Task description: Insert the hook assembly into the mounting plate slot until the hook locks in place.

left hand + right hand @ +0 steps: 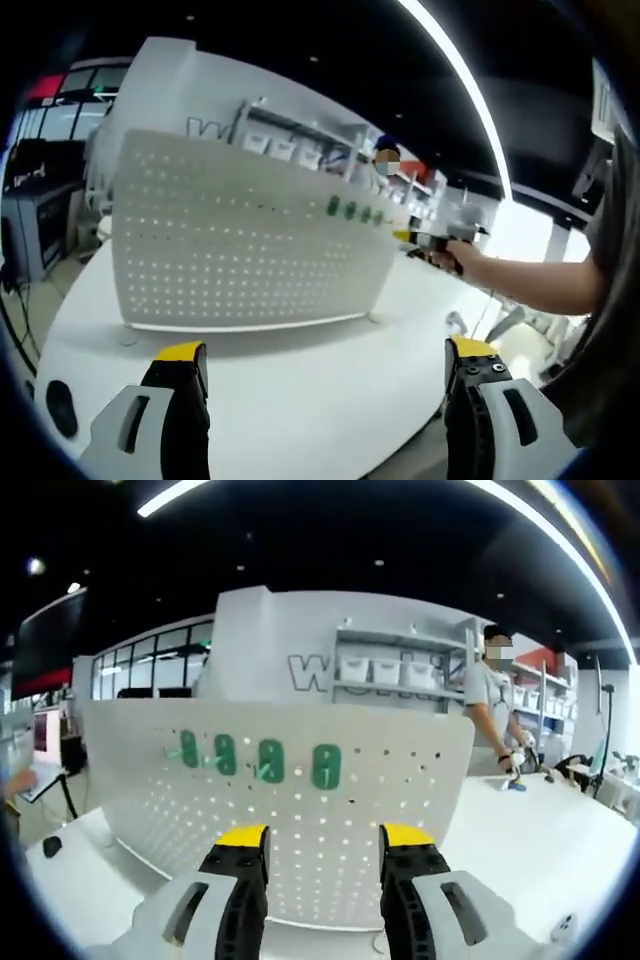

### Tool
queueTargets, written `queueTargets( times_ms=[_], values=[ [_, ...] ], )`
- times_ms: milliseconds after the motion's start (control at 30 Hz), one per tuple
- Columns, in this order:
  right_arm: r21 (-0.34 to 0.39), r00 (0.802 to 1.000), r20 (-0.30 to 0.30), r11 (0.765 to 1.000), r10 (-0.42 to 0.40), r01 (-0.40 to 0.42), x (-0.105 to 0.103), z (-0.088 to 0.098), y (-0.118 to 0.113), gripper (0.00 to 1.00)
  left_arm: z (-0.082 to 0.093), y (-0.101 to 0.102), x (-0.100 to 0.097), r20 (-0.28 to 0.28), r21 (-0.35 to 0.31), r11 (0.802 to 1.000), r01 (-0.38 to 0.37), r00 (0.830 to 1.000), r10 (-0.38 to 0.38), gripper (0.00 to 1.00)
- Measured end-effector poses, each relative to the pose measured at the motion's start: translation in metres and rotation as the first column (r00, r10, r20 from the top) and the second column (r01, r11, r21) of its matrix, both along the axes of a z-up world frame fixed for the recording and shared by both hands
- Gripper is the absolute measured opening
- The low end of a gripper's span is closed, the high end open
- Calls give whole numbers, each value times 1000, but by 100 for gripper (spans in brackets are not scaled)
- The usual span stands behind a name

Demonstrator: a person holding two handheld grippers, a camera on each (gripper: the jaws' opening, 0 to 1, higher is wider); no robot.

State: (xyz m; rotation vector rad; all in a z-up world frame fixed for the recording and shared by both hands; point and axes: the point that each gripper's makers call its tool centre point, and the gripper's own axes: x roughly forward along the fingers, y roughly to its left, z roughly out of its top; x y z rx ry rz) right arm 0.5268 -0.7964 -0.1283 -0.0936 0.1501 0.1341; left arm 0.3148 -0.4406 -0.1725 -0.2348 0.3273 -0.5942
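Nearest, the right gripper (323, 842) hangs with jaws apart and empty, just before the white mounting plate (400, 780) standing upright on the tabletop (520, 850). Four green hooks (326, 766) sit in its upper holes. The left gripper (325, 362) gapes empty too.

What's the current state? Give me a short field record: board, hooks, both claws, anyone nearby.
board: white pegboard standing upright on the white table
hooks: four green hooks in a row on the board's upper part
left claw: open, empty, back from the board
right claw: open, empty, facing the board below the hooks
bystander: person standing behind the table by shelves
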Motion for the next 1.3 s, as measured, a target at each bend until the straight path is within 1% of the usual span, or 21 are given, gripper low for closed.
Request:
queueTargets(
  times_ms=[67,100,200,233,267,300,333,400,433,500,533,567,600,667,800,933,1033,1233,1267,1300],
  values=[
    [2,1000,-14,1000,6,-6,-11,-8,0,48,0,0,-1,2,7,1000,5,1000,-5,100],
    [16,1000,-17,1000,9,-9,-19,-12,0,49,0,0,-1,1,13,1000,8,1000,-8,100],
    [61,999,-36,998,7,-5,-36,-23,3,58,0,2,-1,3,18,1000,7,1000,-7,100],
    [60,998,-58,998,13,-9,-44,-30,6,61,1,2,-2,5,19,1000,5,1000,-5,100],
    [39,996,-95,999,3,1,-51,-38,5,64,2,2,-2,7,21,1000,5,1000,-5,100],
    [25,993,-115,1000,-5,8,-57,-43,5,66,2,2,-2,8,25,1000,6,1000,-6,100],
    [32,995,-105,999,-3,7,-63,-46,7,67,1,2,-3,9,32,999,7,1000,-7,100],
    [46,992,-124,999,-8,14,-76,-54,8,68,1,1,-4,7,35,999,9,1000,-10,100],
    [48,992,-127,999,-8,14,-78,-56,8,69,1,1,-4,7,36,999,9,1000,-10,100],
    [89,989,-145,996,-11,25,-88,-64,9,72,0,0,-5,5,38,999,12,1000,-12,100],
    [133,990,-144,991,15,4,-94,-66,17,76,-1,0,-6,4,40,999,14,1000,-14,100],
    [147,988,-152,989,37,-15,-97,-69,23,80,-1,-1,-6,3,41,999,15,1000,-15,100],
    [146,985,-167,989,45,-20,-102,-74,26,83,-1,-1,-6,2,42,999,16,1000,-16,100],
    [138,982,-177,989,68,-43,-109,-78,33,86,0,-1,-7,2,44,999,18,1000,-18,100],
    [156,978,-185,986,93,-64,-121,-80,44,91,0,-1,-7,2,50,999,19,1000,-20,100],
    [164,977,-183,983,109,-79,-132,-81,52,92,0,-2,-6,2,49,999,21,1000,-21,100],
    [189,975,-186,978,120,-84,-138,-83,58,94,-1,-4,-7,1,52,998,25,1000,-25,100],
    [196,965,-206,973,163,-123,-155,-93,71,96,-3,-4,-9,-3,54,998,29,1000,-29,100],
    [213,963,-211,969,168,-122,-158,-94,73,97,-4,-4,-10,-5,56,998,30,1000,-30,100],
    [235,964,-199,963,178,-129,-161,-93,77,97,-4,-4,-10,-7,57,998,30,1000,-29,100]
  ],
)
